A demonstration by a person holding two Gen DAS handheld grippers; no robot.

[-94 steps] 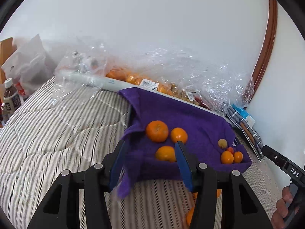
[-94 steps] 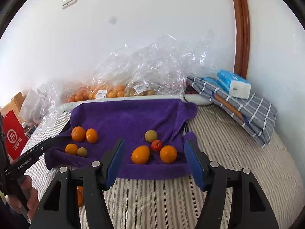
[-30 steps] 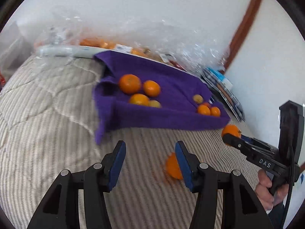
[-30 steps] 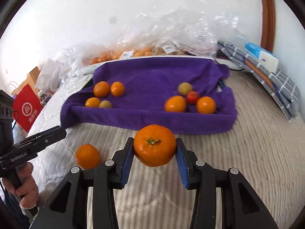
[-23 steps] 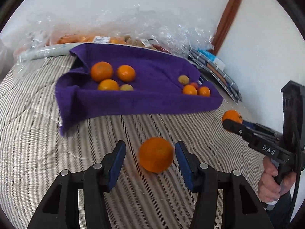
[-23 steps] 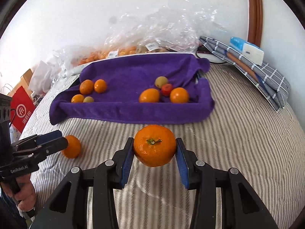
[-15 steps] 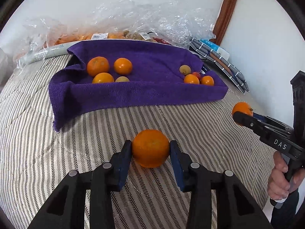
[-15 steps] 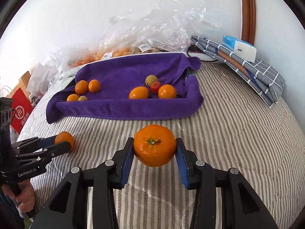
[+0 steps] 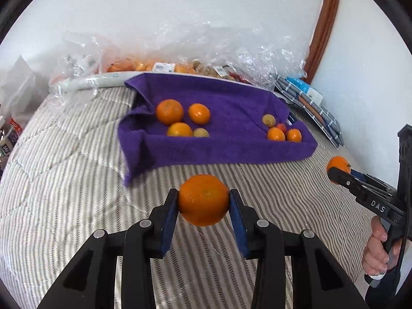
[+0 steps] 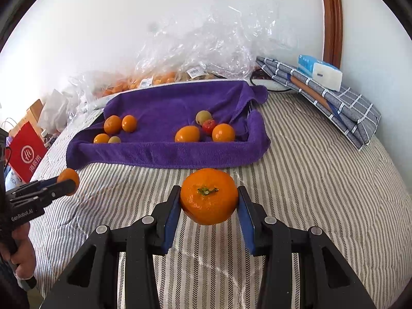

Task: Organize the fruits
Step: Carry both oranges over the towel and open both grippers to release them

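Observation:
My left gripper (image 9: 204, 200) is shut on a plain orange (image 9: 204, 199), held just above the striped bedcover. My right gripper (image 10: 209, 197) is shut on an orange with a green stem scar (image 10: 209, 195); in the left wrist view that gripper (image 9: 339, 168) and its orange (image 9: 339, 163) show at the right. In the right wrist view the left gripper (image 10: 67, 179) shows at the left with its orange (image 10: 68, 176). Beyond both lies a purple towel (image 9: 231, 149) over a tray. Several oranges (image 9: 170, 111) sit in its left part, several small fruits (image 9: 276, 134) in its right.
Crumpled clear plastic bags (image 10: 200, 51) with packed fruit line the wall behind the towel. A folded checked cloth (image 10: 334, 100) with a tissue pack (image 10: 322, 72) lies at the right. A red paper bag (image 10: 25, 152) stands off the bed's left edge. A hand (image 9: 378, 255) grips the right tool.
The left gripper swung over the loose orange on the bedcover, closed on it and lifted it slightly. The right gripper kept its orange and drifted back from the towel.

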